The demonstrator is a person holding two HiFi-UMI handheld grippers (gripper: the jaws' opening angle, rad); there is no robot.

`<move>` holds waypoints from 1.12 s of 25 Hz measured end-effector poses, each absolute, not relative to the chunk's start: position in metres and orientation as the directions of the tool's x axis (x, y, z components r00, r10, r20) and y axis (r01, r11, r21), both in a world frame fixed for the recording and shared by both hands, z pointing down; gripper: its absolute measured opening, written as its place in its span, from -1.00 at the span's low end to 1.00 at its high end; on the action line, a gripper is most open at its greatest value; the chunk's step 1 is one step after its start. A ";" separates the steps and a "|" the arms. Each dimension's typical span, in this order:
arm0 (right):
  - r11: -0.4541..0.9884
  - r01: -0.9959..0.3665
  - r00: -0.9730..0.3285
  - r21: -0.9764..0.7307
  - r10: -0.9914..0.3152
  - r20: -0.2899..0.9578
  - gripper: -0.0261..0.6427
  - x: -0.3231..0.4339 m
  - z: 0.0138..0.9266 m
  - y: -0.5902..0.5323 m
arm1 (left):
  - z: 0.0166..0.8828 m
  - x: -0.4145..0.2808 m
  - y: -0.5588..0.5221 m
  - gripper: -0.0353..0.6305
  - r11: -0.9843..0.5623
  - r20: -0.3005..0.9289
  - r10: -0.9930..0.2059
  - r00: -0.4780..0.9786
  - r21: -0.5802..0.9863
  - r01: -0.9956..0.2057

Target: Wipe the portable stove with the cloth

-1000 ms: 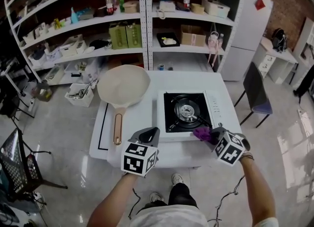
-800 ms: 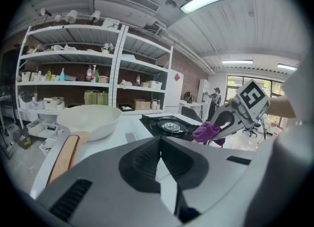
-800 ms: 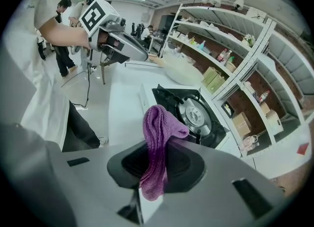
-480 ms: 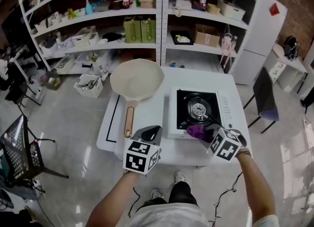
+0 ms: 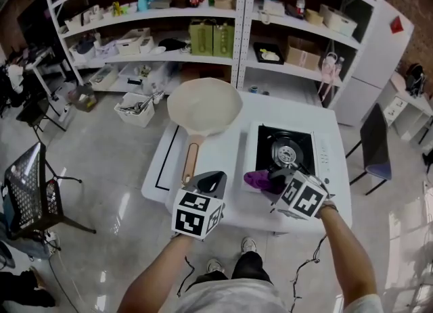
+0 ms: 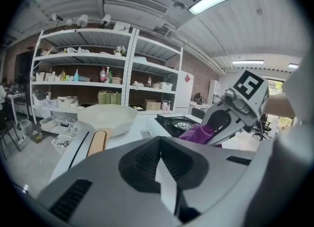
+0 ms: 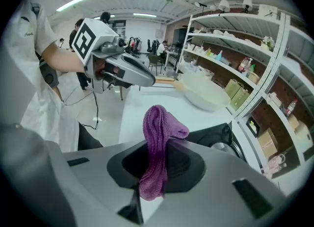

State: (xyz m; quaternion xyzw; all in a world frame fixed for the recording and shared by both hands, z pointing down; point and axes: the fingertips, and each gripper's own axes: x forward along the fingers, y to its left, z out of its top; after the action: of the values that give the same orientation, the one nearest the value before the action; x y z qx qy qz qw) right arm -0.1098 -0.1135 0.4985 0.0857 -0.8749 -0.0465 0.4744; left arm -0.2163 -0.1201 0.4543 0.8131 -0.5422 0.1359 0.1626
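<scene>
Right gripper (image 5: 276,184) first: jaws clamped on the purple cloth (image 7: 158,145), a fat fold standing up out of the pinch and a tail hanging below. The cloth sits over the near left corner of the portable stove (image 5: 289,153) — whether it touches the surface, I cannot tell. The left gripper (image 5: 210,184) has its jaws together with nothing between them, and hangs over the near edge of the counter (image 5: 220,153), just beside the end of the pan handle (image 5: 191,163).

Progress, as I judge it: the cloth is in the grasp and at the stove, so the pickup is done. No wiped patch shows, so I would count the top, the burner surround and the control strip on the right as all left to do.

Room to move: the cream pan (image 5: 204,105) lies left of the stove, with a bare strip of counter between them. On the stove's right only a thin margin runs before the counter edge — sweeps that way need checking. The raised burner grate (image 5: 287,151) could catch the cloth.
</scene>
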 end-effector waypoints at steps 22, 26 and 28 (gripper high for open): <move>0.989 0.058 -0.693 -0.132 0.135 0.708 -0.73 -0.177 0.464 -0.136 | 0.443 -0.245 -0.140 -0.88 -0.208 0.400 -0.887 0.233 0.106 -0.972; 0.988 0.117 -0.658 -0.101 0.153 0.737 -0.73 -0.178 0.470 -0.150 | 0.441 -0.248 -0.145 -0.88 -0.170 0.405 -0.893 0.195 0.097 -0.981; 0.986 0.141 -0.651 -0.090 0.160 0.742 -0.73 -0.179 0.470 -0.158 | 0.441 -0.249 -0.148 -0.88 -0.151 0.409 -0.896 0.176 0.092 -0.984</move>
State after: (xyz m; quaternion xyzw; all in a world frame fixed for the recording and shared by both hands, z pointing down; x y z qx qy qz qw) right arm -0.1787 -0.1576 0.4703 -0.0829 -0.9085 0.0121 0.4095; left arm -0.2486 -0.1479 0.4412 0.7474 -0.6288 0.1296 0.1708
